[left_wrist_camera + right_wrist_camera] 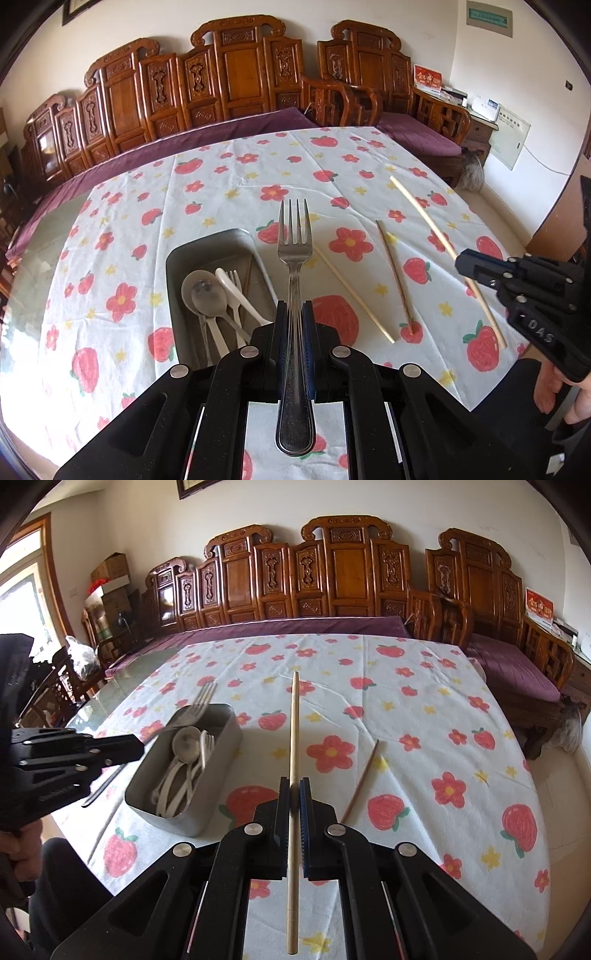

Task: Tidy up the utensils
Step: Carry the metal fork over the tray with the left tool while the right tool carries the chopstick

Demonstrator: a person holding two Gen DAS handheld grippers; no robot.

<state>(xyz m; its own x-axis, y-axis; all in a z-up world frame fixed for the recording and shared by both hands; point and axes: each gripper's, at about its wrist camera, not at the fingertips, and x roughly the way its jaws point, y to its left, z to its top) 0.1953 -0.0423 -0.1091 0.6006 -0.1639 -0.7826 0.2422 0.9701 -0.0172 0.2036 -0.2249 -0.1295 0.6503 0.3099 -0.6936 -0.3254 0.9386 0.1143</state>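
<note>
My left gripper (294, 314) is shut on a metal fork (293, 236), held just right of and above a grey metal tray (207, 243). The tray holds a metal spoon (205, 293), white plastic spoons and a white fork. My right gripper (294, 794) is shut on a pale wooden chopstick (293, 738), held above the table. In the left wrist view the right gripper (467, 264) shows at the right with that chopstick (424, 214). A pale chopstick (352, 293) and a brown chopstick (395, 271) lie on the flowered tablecloth (229, 177).
The tray (214, 775) sits at the table's left in the right wrist view, with the left gripper (129, 747) beside it and a dark chopstick (105, 784) left of it. A carved wooden bench (332, 576) with purple cushions stands behind the table.
</note>
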